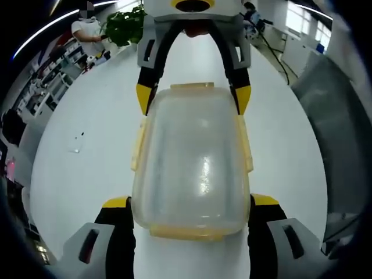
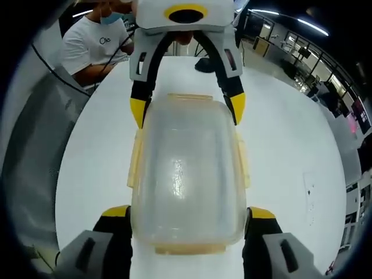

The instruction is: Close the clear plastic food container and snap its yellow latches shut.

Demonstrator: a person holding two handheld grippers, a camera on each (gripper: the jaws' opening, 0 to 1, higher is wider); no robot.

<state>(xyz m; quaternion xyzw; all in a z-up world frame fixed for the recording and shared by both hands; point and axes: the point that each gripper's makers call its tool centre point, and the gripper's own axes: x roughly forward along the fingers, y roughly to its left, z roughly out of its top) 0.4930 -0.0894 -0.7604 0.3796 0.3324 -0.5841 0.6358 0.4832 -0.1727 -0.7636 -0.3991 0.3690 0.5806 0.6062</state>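
Note:
The clear plastic container (image 1: 192, 157) lies on the white table (image 1: 87, 174) with its lid on. Pale yellow latches show along both long sides (image 1: 138, 145) (image 1: 245, 145) and at both ends (image 1: 192, 86); the side latches flare slightly outward. My left gripper (image 1: 190, 201) is open, its jaws spread wide beside the near end's corners. My right gripper (image 1: 193, 97) straddles the opposite end the same way. In the right gripper view the container (image 2: 186, 168) runs from my right gripper (image 2: 189, 211) to the left gripper (image 2: 187, 109), with side latches (image 2: 135, 157) alongside.
A person in a white shirt (image 2: 93, 40) sits at the table's far edge. A green plant (image 1: 125, 26) stands at the other end. Grey chair fabric (image 1: 337, 116) borders one side. A small clear scrap (image 1: 77, 142) lies on the table, and a dark object (image 2: 206, 64) beyond the container.

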